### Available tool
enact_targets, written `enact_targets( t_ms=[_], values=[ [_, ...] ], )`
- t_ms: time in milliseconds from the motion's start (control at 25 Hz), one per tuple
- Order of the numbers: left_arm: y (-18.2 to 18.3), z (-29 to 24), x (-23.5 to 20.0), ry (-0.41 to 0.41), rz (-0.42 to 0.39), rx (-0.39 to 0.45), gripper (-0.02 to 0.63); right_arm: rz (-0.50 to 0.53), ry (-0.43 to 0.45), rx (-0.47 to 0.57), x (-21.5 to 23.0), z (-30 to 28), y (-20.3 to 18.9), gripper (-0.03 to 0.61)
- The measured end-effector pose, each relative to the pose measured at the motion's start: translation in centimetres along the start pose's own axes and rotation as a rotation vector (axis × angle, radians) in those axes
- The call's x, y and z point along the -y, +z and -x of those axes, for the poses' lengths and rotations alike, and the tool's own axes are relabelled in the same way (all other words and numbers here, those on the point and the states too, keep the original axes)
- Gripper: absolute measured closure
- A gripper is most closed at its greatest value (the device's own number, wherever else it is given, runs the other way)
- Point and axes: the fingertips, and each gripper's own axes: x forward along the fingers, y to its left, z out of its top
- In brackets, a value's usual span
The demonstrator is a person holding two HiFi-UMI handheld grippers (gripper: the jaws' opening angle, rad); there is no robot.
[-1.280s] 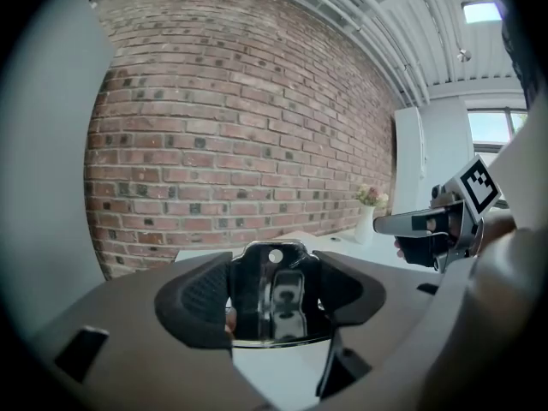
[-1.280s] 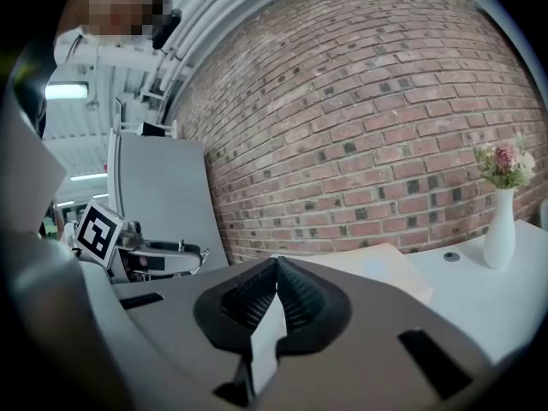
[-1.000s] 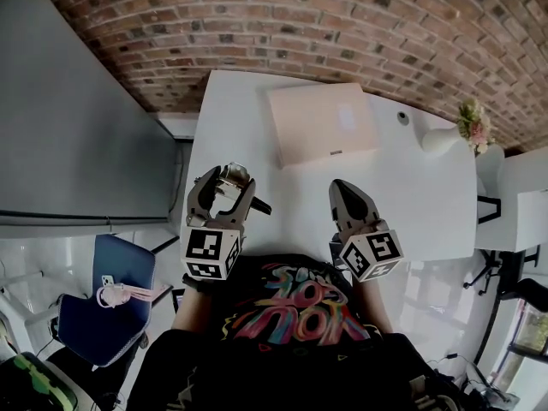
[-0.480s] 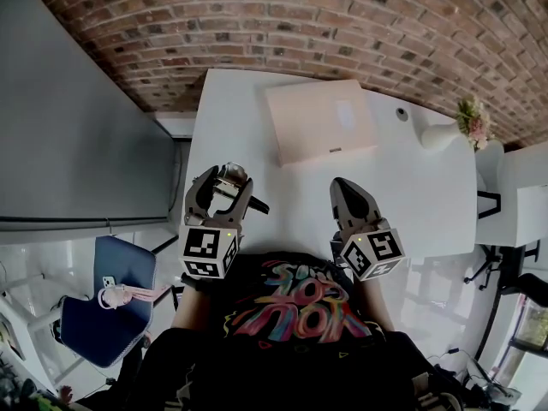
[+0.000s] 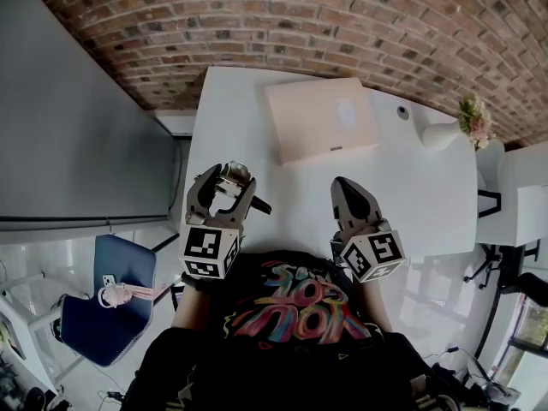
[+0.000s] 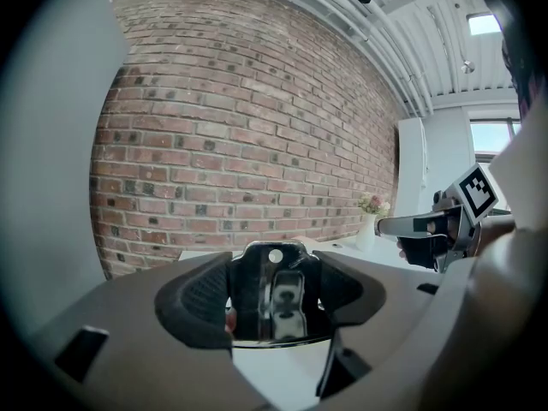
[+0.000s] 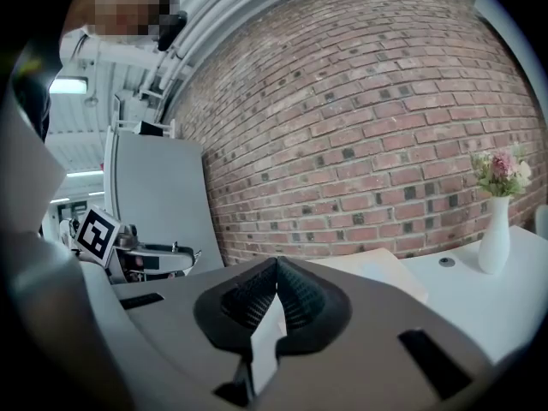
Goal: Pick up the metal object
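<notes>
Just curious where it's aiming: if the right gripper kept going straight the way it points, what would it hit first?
Probably the flat beige box on the white table, which lies ahead of the right gripper; if it passes above that, the brick wall. Height is unclear.

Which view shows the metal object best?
Left gripper view: the metal object sits large at centre, clamped between the jaws. Head view shows it small; right gripper view, a distant sliver.
</notes>
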Motion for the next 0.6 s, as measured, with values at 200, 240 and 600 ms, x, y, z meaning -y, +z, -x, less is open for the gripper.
enact_targets(
  t_ms=[200, 240, 600],
  values=[
    [-0.02, -0.03, 0.24, -0.005, -0.004, 0.0, 0.322, -0.004, 0.001, -0.001, -0.02, 0.15, -0.08, 0.56],
    [-0.06, -0.02, 0.22, -0.006, -0.004, -0.002, 0.322, -0.003, 0.002, -0.001, -0.08, 0.18, -0.06, 0.56],
    [0.05, 0.08, -0.05, -0.004, -0.009, -0.002, 0.323, -0.002, 0.014, 0.002, -0.37, 0.01, -0.01, 0.56]
  ],
)
